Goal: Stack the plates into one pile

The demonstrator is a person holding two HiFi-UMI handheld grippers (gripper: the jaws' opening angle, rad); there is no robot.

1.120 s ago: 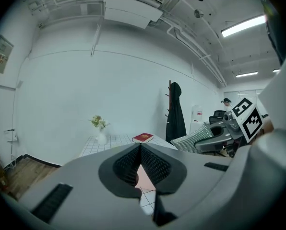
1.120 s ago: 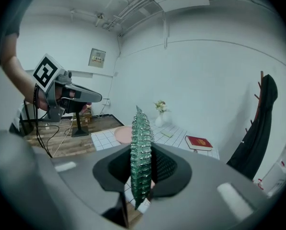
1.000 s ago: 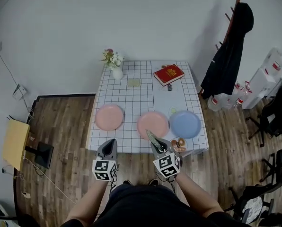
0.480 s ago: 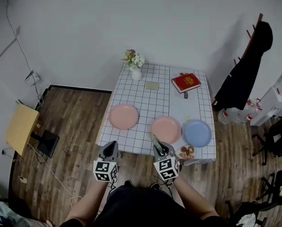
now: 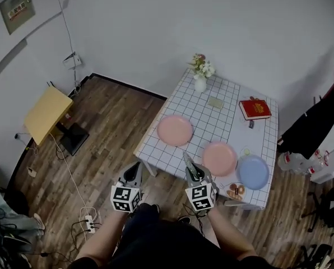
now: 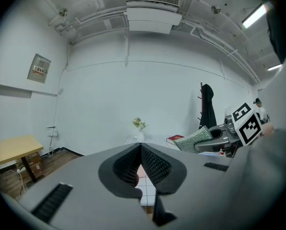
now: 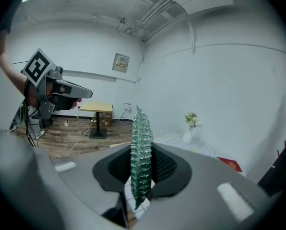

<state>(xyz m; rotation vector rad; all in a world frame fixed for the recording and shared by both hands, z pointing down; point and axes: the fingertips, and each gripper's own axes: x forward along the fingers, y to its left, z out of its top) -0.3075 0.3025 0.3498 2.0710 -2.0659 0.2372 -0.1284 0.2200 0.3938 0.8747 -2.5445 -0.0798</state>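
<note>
Plainly, the checked tabletop [image 5: 212,122] carries three plates, all apart and none stacked. Taking the blue plate [image 5: 253,172] as the mark, one pink plate [image 5: 219,158] lies just beside it on its left, and the other pink plate [image 5: 175,130] lies well apart, farther left. Both grippers hang off the near edge, well short of the blue plate. The left gripper [image 5: 134,170] has its fingers pressed together on nothing. The right gripper [image 5: 193,172] has its fingers part open and clamped on a green ridged pad [image 5: 187,161], possibly a scouring pad; the views are too poor to be sure. For a good approach, I judge the left fingers should open before reaching a rim and come in low, and the pad should be set down clear of the blue plate.
</note>
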